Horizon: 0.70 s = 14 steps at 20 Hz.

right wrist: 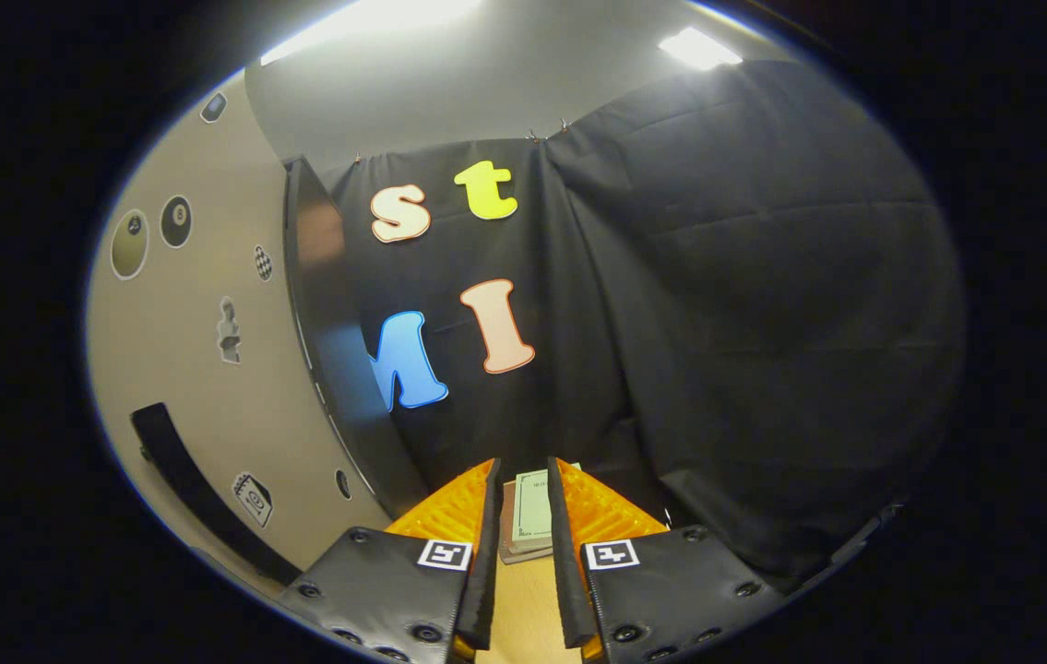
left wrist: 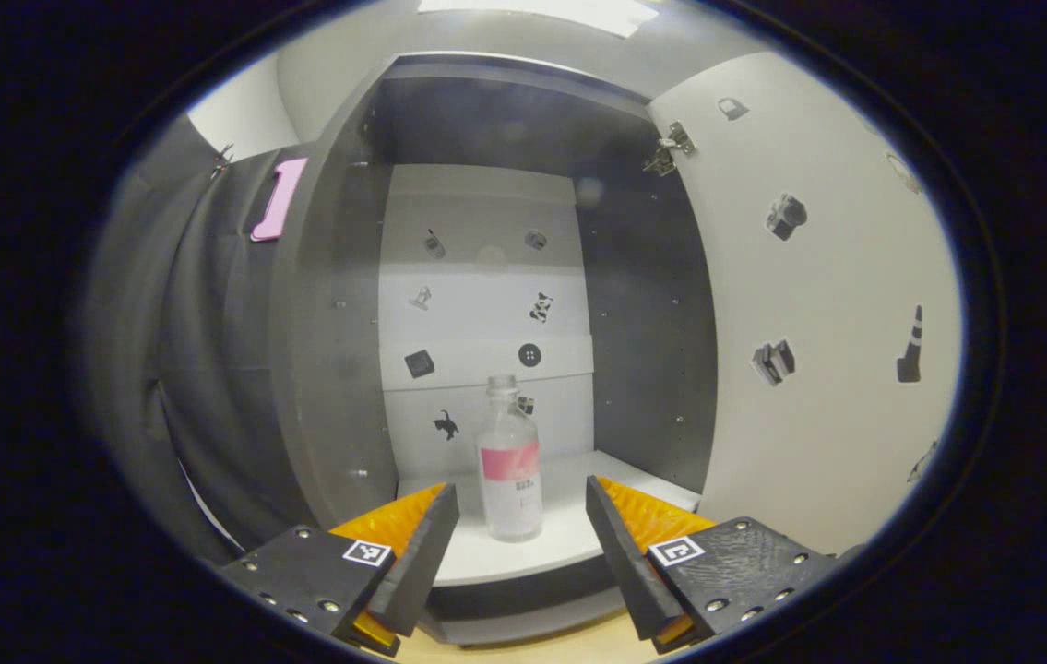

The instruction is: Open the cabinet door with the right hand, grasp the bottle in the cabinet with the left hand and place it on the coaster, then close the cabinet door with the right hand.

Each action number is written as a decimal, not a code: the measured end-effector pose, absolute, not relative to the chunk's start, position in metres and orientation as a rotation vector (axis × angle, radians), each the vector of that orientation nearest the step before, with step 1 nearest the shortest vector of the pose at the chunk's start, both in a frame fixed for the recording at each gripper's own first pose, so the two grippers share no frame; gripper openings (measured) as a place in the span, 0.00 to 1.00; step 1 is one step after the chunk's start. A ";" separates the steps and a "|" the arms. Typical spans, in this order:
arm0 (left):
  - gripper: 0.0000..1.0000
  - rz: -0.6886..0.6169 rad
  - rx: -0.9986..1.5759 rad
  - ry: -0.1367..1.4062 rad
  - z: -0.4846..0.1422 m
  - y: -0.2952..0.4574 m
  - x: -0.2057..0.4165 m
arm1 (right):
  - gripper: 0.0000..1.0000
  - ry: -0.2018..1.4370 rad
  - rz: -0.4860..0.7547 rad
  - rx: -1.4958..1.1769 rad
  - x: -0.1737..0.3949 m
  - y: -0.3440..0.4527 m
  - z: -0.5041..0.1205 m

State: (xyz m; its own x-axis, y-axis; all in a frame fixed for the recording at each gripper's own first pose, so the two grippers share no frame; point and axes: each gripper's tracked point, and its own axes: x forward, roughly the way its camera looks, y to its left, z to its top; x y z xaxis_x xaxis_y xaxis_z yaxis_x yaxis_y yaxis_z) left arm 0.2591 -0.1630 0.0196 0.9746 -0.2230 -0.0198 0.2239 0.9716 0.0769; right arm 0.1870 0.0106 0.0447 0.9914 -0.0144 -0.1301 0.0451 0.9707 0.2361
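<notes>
Clear bottle (left wrist: 510, 461) with a pink-and-white label, upright on the white shelf (left wrist: 569, 530) inside the cabinet (left wrist: 339, 350), toward the shelf's front and just left of its middle in the left gripper view. Cap end up, nothing touching it. Behind it, a pale back panel (left wrist: 486, 304) dotted with small stickers; dark side walls either side. Cabinet door (left wrist: 818, 304) swung fully open to the right, its pale inner face carrying more stickers, a hinge (left wrist: 671, 148) near its top corner. Left gripper (left wrist: 523, 539) in front of the shelf edge, jaws spread wide, bottle framed between the fingertips but farther in, apart from both. In the right gripper view, right gripper (right wrist: 523, 553) away from the bottle, jaws drawn narrow with a slim gap and nothing clamped. Door's outer face (right wrist: 200, 369) at its left, with a black handle (right wrist: 191, 489) low down. Beyond the fingertips, a pale pad or book-like stack (right wrist: 530, 516) on the wooden tabletop (right wrist: 523, 627).
</notes>
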 end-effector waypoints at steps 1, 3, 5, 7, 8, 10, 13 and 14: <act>0.86 -0.221 0.083 0.009 0.019 -0.167 0.270 | 0.31 0.132 -0.038 0.236 0.199 0.006 0.041; 0.84 -0.205 0.092 0.011 0.020 -0.170 0.293 | 0.43 0.143 -0.035 0.230 0.216 0.002 0.035; 0.84 -0.191 0.087 0.020 0.016 -0.173 0.313 | 0.80 0.167 -0.026 0.227 0.227 -0.001 0.027; 0.84 -0.181 0.063 0.033 0.011 -0.174 0.332 | 0.91 0.175 -0.033 0.214 0.239 -0.007 0.023; 0.87 -0.182 0.044 0.035 0.008 -0.174 0.340 | 0.89 0.181 -0.036 0.203 0.244 -0.011 0.021; 0.87 -0.180 0.015 0.047 0.002 -0.174 0.354 | 0.96 0.199 -0.043 0.182 0.252 -0.014 0.014; 0.85 -0.173 0.021 0.058 -0.003 -0.171 0.369 | 0.97 0.217 -0.051 0.170 0.259 -0.018 0.008; 0.84 -0.172 0.023 0.054 -0.004 -0.170 0.375 | 0.97 0.223 -0.051 0.174 0.260 -0.018 0.006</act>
State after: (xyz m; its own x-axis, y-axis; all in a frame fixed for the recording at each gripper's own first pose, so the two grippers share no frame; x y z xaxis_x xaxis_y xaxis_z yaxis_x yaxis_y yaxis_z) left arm 0.3750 -0.1702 -0.0036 0.9837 -0.1708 -0.0560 0.1720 0.9849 0.0181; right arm 0.2602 -0.0185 0.0064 0.9741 -0.0306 -0.2241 0.0691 0.9838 0.1656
